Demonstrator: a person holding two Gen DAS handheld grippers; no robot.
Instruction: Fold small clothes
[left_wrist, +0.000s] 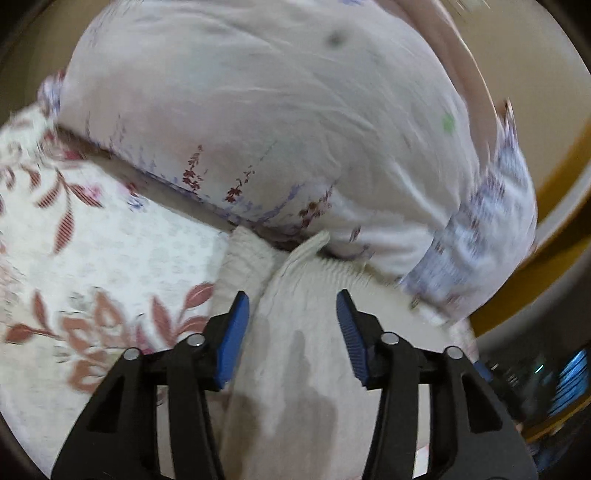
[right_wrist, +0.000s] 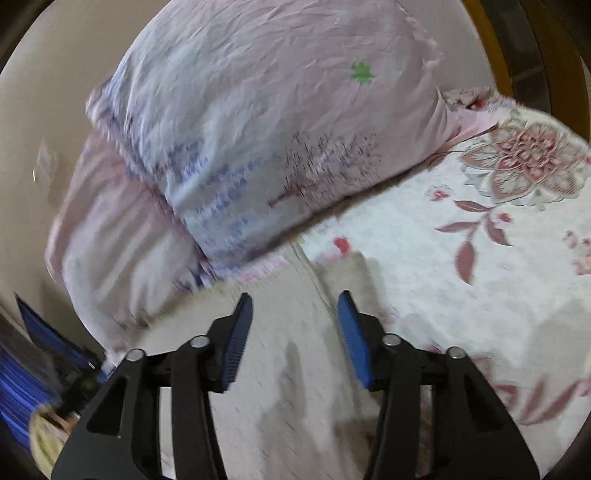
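Note:
A small cream knitted garment lies on the flowered bedsheet, its ribbed edge bunched up against a pillow. My left gripper is open just above it, blue pads either side of the cloth, holding nothing. In the right wrist view the same cream garment lies flat under my right gripper, which is open and empty, close over the cloth. Both views are motion-blurred.
A large pale pink pillow with purple flower print lies right behind the garment; it also shows in the right wrist view. The flowered sheet spreads to the right. A wooden bed frame and beige wall stand behind.

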